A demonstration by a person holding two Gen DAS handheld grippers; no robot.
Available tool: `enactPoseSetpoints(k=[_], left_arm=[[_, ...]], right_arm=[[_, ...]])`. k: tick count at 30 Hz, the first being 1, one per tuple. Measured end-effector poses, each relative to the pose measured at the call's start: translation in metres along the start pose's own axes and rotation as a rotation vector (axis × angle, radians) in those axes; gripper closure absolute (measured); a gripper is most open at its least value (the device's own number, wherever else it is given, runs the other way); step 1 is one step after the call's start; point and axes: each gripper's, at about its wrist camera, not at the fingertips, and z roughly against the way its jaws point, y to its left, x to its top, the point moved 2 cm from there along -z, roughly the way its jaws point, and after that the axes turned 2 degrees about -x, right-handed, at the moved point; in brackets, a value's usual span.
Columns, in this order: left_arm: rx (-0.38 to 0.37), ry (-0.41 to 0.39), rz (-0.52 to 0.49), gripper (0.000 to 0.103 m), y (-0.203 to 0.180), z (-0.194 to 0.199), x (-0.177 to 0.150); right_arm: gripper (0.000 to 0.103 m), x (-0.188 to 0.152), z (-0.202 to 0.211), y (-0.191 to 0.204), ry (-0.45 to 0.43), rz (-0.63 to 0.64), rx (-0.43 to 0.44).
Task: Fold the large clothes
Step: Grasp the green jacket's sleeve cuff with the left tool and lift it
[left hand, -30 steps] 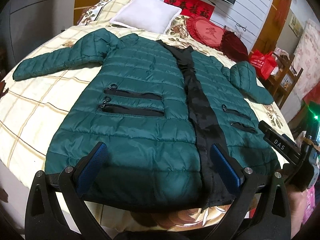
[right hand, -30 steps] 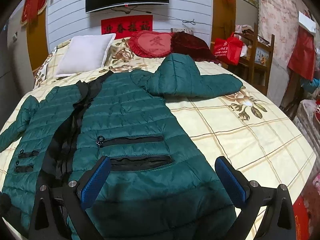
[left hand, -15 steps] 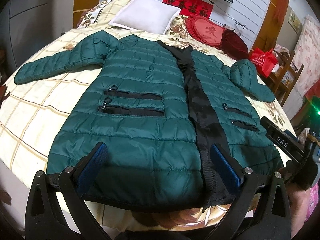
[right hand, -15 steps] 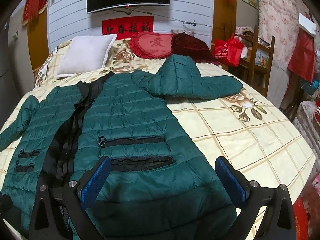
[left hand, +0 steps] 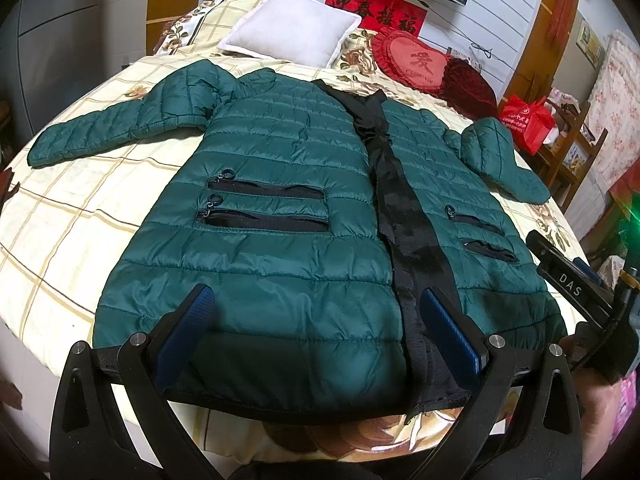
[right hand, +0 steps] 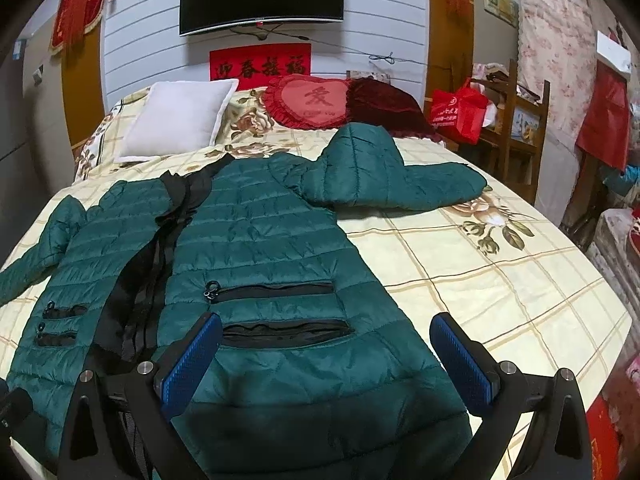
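Left wrist view: the green coat [left hand: 288,216] lies flat, front up, on the bed [left hand: 72,216], sleeves spread, hem nearest the camera. The left gripper [left hand: 316,332] hangs over the hem, jaws wide, holding nothing. The right gripper [right hand: 326,354] likewise gapes empty above the coat's other front panel.

Jacket [left hand: 288,248] flat on bed [left hand: 68,232], hem twd cam, collar twd pillow [left hand: 292,28] & cushions [right hand: 316,100] behind; sleeves out L/R; bag [right hand: 460,114] R of bed.
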Motion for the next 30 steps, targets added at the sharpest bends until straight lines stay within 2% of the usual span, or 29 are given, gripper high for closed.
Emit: enactPoseSetpoints(k=[4,6,7,10,13,19,26,27,30], left_arm=[[-0.017,0.003,0.017,0.0,0.003,0.0,0.001],[-0.092,-0.002,0.057,0.0,0.014,-0.002,0.008],[-0.104,-0.019,0.066,0.0,0.021,-0.001,0.015],[-0.002,-0.097,0.046,0.0,0.046,0.004,0.039],[0.026,-0.151,0.053,0.0,0.085,0.005,0.066],[0.131,-0.097,0.229,0.0,0.212,-0.012,0.102],[0.29,-0.053,0.468,0.0,0.369,-0.022,0.116],[0.291,-0.049,0.504,0.0,0.384,-0.023,0.115],[0.217,-0.006,0.595,0.001,0.422,-0.038,0.111]], right_arm=[[0.0,-0.001,0.002,0.0,-0.004,-0.001,-0.002],[0.0,0.0,0.003,0.001,-0.002,0.002,-0.001],[0.0,-0.001,0.003,0.003,-0.004,0.004,0.002],[0.0,-0.001,0.005,0.008,-0.009,0.026,0.012],[0.0,-0.001,0.005,0.012,-0.009,0.046,0.019],[0.0,-0.001,0.004,0.007,-0.006,0.024,0.023],[0.0,-0.003,0.0,0.009,0.008,0.032,0.021],[0.0,-0.003,-0.001,0.01,0.01,0.034,0.022],[0.0,-0.003,-0.002,0.014,0.015,0.044,0.024]])
